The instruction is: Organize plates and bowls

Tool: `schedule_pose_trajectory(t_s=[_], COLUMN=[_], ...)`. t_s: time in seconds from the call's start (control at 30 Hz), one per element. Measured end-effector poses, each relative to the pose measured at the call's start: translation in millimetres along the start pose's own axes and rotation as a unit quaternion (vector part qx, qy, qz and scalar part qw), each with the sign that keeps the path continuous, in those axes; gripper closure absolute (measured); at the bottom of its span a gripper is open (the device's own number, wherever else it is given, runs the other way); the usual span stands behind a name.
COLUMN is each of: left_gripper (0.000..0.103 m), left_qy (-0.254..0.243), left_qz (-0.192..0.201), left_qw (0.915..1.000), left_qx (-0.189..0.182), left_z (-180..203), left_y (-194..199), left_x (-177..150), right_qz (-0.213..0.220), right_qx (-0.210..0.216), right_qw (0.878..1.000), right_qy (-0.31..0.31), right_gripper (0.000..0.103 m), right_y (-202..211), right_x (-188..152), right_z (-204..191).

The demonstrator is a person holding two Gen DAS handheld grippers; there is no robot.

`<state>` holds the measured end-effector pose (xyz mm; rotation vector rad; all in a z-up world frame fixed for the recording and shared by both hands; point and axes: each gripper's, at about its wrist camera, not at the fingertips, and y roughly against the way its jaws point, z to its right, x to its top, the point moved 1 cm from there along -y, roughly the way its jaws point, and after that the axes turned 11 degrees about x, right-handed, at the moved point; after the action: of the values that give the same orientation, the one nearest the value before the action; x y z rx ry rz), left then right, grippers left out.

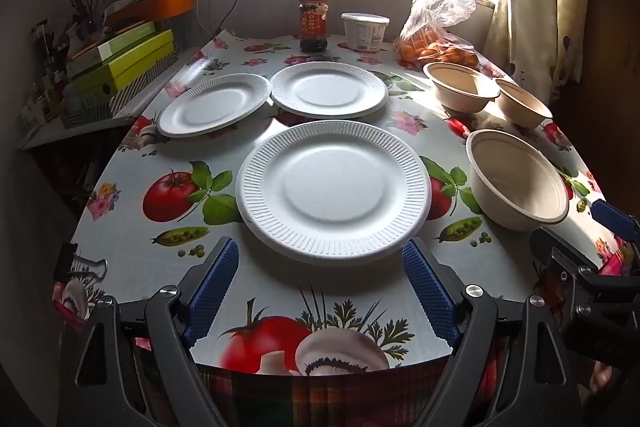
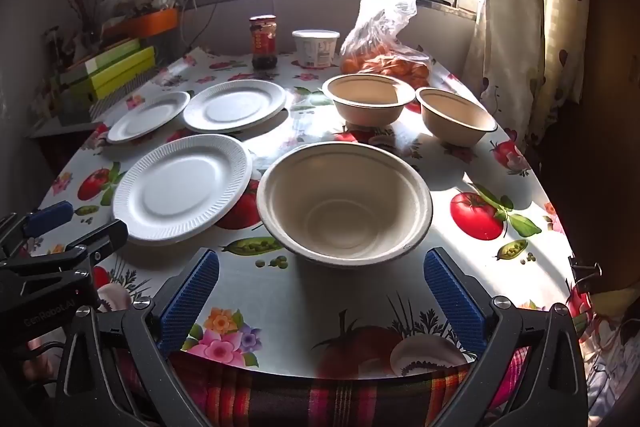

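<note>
Both tools hung above the near edge of the table point(image 1: 120, 267), each spread wide with nothing between its blue pads. The left gripper point(image 1: 320, 291) faced the nearest white plate point(image 1: 334, 193) head-on: the plate lay flat straight ahead of it, its near rim just beyond the fingertips and roughly centred in the gap, so a short push forward would bring the rim between the pads. The right gripper point(image 2: 322, 301) stood in the same relation to the nearest beige bowl point(image 2: 344, 201), which sat upright directly ahead with its near rim just past the fingertips. Plate and bowl lay side by side, the plate to the left, so each tool was the nearer one for its own item. Two more plates, the far-left plate point(image 1: 214, 105) and the far-centre plate point(image 1: 330, 89), lay behind the first; their rims seemed to overlap or touch, though the fisheye made that hard to confirm. Two further bowls, the middle bowl point(image 2: 368, 99) and the right bowl point(image 2: 456, 115), stood apart behind the near one. Judging by this spread, no stacking had begun, and the near plate and near bowl looked like the first pick-ups.
</note>
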<state>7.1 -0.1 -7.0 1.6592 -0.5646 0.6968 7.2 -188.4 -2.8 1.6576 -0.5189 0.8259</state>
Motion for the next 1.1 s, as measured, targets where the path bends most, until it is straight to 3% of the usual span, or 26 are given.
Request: schedule_pose_trajectory(t_s=[1.1], left_gripper=[0.018], left_qy=[0.004], left_qz=[0.010], left_qw=[0.9999], left_qx=[0.006], left_z=[-4.7], left_y=[7.5], left_x=[-0.1], right_qz=[0.002], right_qx=[0.000], right_qw=[1.000], right_qy=[-0.003], right_gripper=[0.000], right_y=[6.6], right_x=[-1.4], right_z=[5.2])
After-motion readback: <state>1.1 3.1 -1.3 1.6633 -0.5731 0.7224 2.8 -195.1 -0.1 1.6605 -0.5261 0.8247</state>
